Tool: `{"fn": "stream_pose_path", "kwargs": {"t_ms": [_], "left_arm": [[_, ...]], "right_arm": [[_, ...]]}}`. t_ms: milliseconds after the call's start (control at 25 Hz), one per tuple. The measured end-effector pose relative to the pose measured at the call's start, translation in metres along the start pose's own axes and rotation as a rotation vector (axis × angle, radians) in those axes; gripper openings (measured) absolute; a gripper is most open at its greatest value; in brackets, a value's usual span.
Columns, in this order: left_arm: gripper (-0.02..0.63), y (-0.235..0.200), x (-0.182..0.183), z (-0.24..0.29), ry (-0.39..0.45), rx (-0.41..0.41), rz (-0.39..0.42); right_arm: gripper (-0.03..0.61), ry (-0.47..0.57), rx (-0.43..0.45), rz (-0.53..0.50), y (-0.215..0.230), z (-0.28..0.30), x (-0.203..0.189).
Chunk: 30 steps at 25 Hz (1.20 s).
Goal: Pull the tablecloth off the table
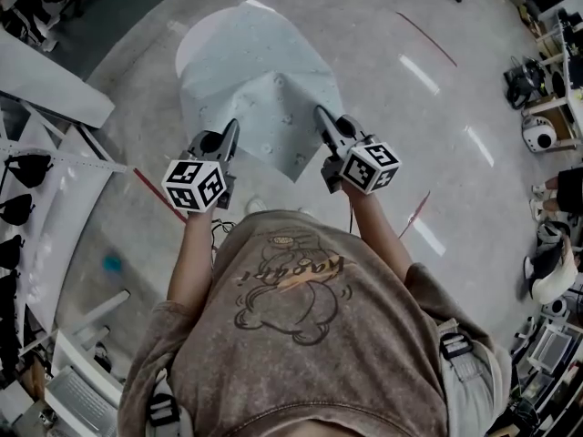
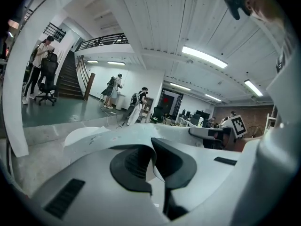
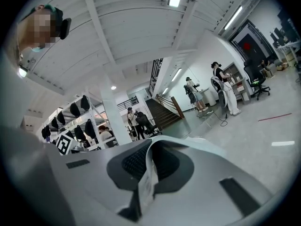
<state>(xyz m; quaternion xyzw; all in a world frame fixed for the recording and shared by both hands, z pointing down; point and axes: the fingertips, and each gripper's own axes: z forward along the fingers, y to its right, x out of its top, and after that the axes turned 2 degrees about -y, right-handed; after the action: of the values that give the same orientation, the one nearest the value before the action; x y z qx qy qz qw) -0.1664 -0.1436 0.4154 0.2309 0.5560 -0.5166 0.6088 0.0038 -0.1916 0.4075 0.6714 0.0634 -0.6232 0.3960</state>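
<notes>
Fingers, head view: the left gripper (image 1: 229, 137) and the right gripper (image 1: 322, 116) are each closed on the near edge of the tablecloth (image 1: 260, 80). There is one at each near corner, held up in front of the person's chest.
Tablecloth, head view: it runs away from me as one pale sheet, sagging between the two grips. No surface shows under it, and I cannot tell whether the brighter rounded patch at its far end is cloth or bare surface.
Count, head view: one tablecloth, two grippers, two marker cubes (image 1: 194, 185), three red lines (image 1: 150, 195) on the floor.
Fingers, left gripper view: the dark fingers (image 2: 134, 166) are pressed together with a thin fold of cloth pinched between them.
Risk, left gripper view: the bite sits right at the hem, so I judge a sharp tug could slide the cloth out on this side.
Count, left gripper view: one pair of fingers, one cloth edge.
Fingers, right gripper view: the fingers (image 3: 127, 164) are clamped on the hem, where a small tag (image 3: 149, 185) stands up.
Risk, right gripper view: if one hand leads, I expect the sheet to skew and bunch, loading one grip. Slack hanging near the feet could also get stepped on.
Count, right gripper view: one pair of fingers, one tag.
</notes>
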Motion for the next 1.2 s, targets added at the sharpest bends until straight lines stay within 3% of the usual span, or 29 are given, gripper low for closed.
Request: {"fn": "stream_pose_path", "kwargs": {"t_ms": [840, 1200], "left_arm": [[0.020, 0.080, -0.002, 0.051, -0.043, -0.250, 0.077], [0.020, 0.130, -0.004, 0.073, -0.053, -0.414, 0.081]], "right_arm": [[0.011, 0.110, -0.201, 0.042, 0.044, -0.078, 0.012], [0.011, 0.167, -0.309, 0.054, 0.063, -0.128, 0.015]]}}
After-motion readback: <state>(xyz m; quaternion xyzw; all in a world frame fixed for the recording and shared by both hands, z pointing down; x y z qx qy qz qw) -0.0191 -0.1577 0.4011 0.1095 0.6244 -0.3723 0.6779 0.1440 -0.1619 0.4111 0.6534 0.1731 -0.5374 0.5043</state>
